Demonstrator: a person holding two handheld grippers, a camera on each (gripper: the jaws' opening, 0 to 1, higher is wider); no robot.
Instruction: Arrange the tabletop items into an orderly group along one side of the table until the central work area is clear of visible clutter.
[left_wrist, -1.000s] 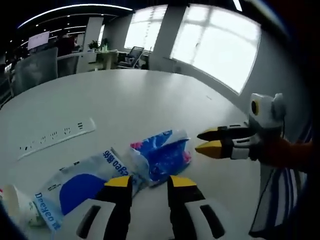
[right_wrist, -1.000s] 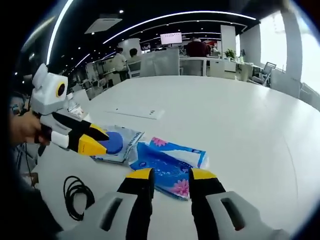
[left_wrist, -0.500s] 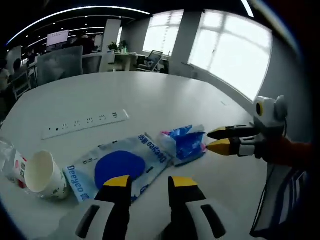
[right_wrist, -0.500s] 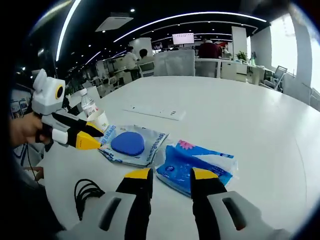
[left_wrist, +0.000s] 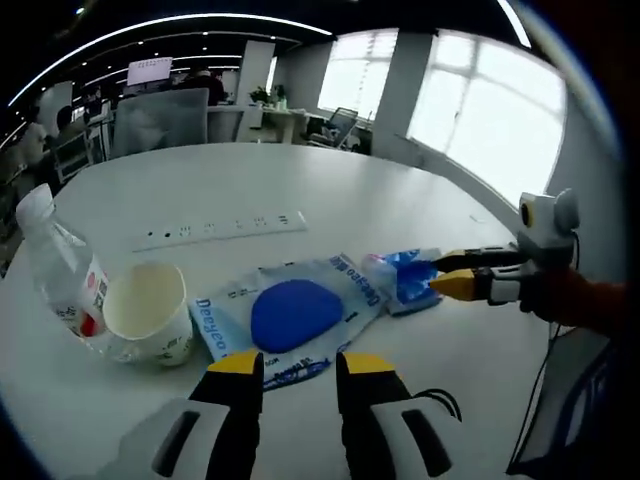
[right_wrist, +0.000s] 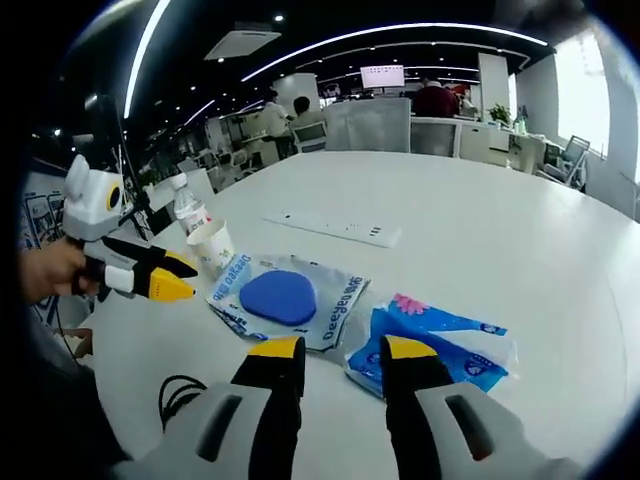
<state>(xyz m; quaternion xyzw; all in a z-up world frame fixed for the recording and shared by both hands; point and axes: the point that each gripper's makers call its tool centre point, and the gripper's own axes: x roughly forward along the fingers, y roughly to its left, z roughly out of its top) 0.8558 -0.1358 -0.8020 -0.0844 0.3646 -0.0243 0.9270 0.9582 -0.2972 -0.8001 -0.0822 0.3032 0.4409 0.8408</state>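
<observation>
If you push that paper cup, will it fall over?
Probably, if pushed up high. The paper cup stands upright, open and seemingly empty, so it is likely light and tippy. Its thin wall would likely crumple if squeezed. The plastic bottle close beside it may be knocked too.

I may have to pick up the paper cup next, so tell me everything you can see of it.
The paper cup is white with small green print near its base, open at the top and looks empty. It stands upright on the white table, close against a clear plastic bottle on one side, with the Deeyeo packet just beside it on the other. In the right gripper view it sits beyond the left gripper, untouched.
</observation>
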